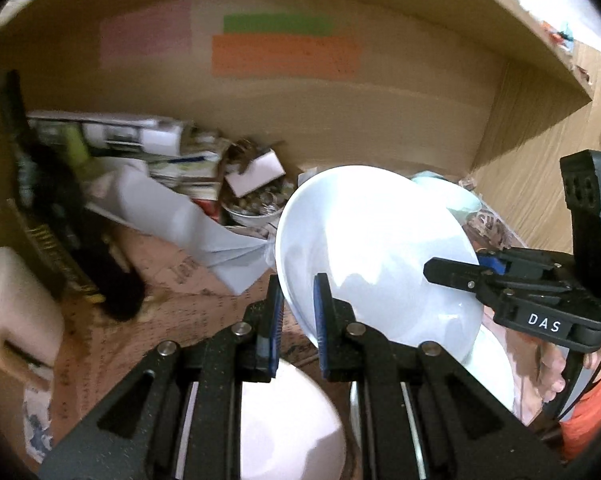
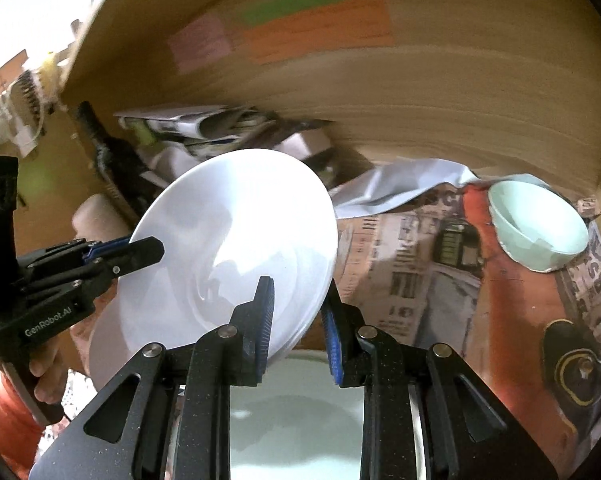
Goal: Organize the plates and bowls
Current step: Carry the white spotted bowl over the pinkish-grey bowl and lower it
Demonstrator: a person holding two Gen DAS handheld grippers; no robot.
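Gripping opposite edges of one white plate [image 1: 376, 248], the two grippers share its weight so that it rides tilted and clear of the crockery below. Nearest the left wrist camera, the left gripper [image 1: 298, 320] has its blue pads nipped narrowly onto the plate's near rim, one pad over the face and one behind. Nearest the right wrist camera, the right gripper [image 2: 296, 320] does the same on the other side, its jaws drawn close on the rim. Each tool shows in the other's view, clamped at the plate's far edge. A two-sided hold probably suits a wide, slick plate that a single pinch might let swing.

Directly under the fingers lie more white dishes: a pale bowl or plate [image 1: 288, 420] beneath the left tool, and another white plate [image 2: 300, 420] beneath the right. The lifted plate seems to belong with this pile, though whether it is leaving or joining it cannot be told.

Both grippers point steeply downward and forward, handles back toward the person; a hand [image 2: 46, 376] wraps the left handle above an orange sleeve [image 2: 4, 424].

Farther off, a pale green bowl [image 2: 538, 226] sits alone on the newspaper lining [image 2: 412, 264], well apart from the plates. Beyond it, loose papers [image 1: 172, 160] crowd the wooden back wall [image 1: 380, 120], where coloured notes [image 1: 284, 56] are stuck.
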